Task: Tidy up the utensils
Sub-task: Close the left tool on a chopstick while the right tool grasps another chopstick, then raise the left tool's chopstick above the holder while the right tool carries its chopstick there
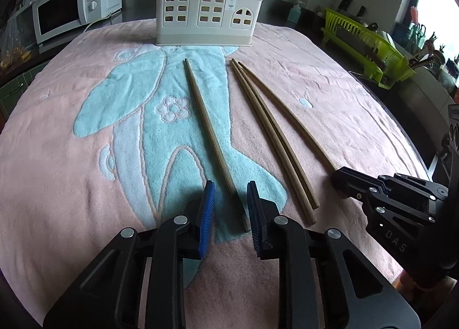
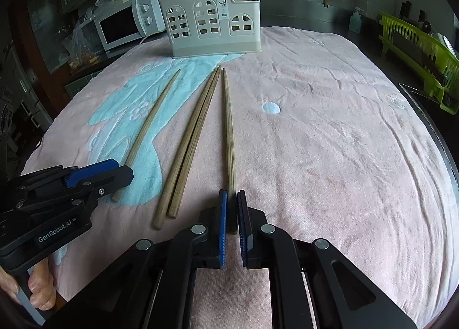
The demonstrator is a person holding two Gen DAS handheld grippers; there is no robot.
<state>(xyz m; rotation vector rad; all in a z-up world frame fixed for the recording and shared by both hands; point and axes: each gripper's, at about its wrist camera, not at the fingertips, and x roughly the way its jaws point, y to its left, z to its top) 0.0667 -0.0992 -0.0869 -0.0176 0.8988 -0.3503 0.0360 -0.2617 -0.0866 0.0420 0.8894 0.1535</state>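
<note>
Only the right wrist view shows fingers gripping the "GenRobot.AI" left gripper, whose spread jaws straddle a chopstick before the utensil holder. Right gripper, marked "DAS", pinches the rightmost chopstick.

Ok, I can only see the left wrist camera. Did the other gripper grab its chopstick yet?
Observer: Yes. The right gripper has its blue pads shut on the rightmost chopstick, near the thick end.
Operator: And who's holding my gripper?
Observer: A hand. Its fingers wrap the handle below the left gripper.
Operator: Is anything written on mine?
Observer: Yes, its side reads GenRobot.AI in white letters.
</note>
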